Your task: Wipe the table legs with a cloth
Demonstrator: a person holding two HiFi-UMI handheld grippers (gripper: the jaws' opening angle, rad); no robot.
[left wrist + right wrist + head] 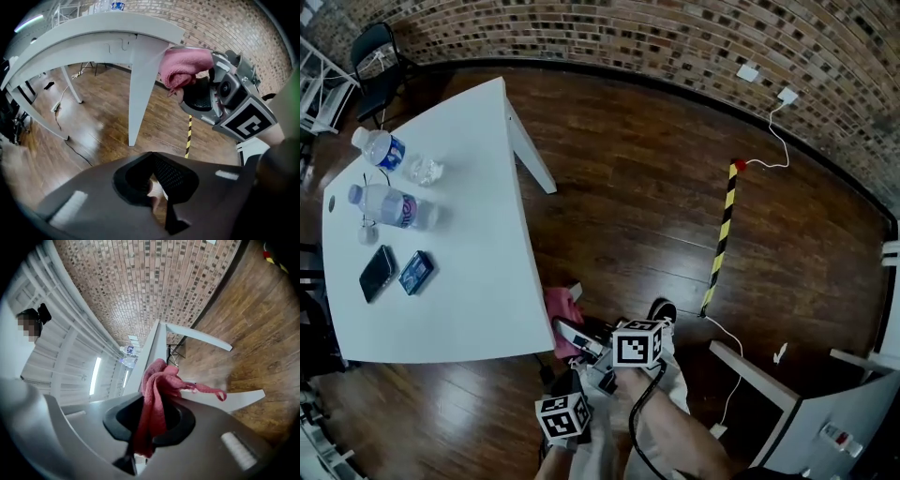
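Far off to the left of my left gripper [153, 154], up on the white table [478, 281], lie a water bottle [392, 206], a second bottle [378, 148], a dark phone [377, 273] and a small blue box [416, 272]. Both bottles carry blue labels, but the print on all of these is too small for me to read. The only bold markings close by are the black-and-white squares on the cube [562, 415] of my left gripper, and those are patterns, not letters. That gripper's jaws are pressed together with nothing between them. It sits low, nearer to me than the other one, looking up at the table leg [140, 89], which is ahead and slightly to its left.

Up and to the right of it, my right gripper [154, 397] is clamped on the pink cloth [157, 380]. The cloth runs down between the jaws and bunches up beyond their tips, with a thin loop trailing out to the right. Seen from my left gripper, the bunch lies against the right side of the leg, at its top just under the tabletop. In the head view the cloth sits at the table's near corner, just ahead of the right gripper's tips. Farther right of both grippers, a black-and-yellow striped strip [722, 234] lies on the wooden floor [628, 187].
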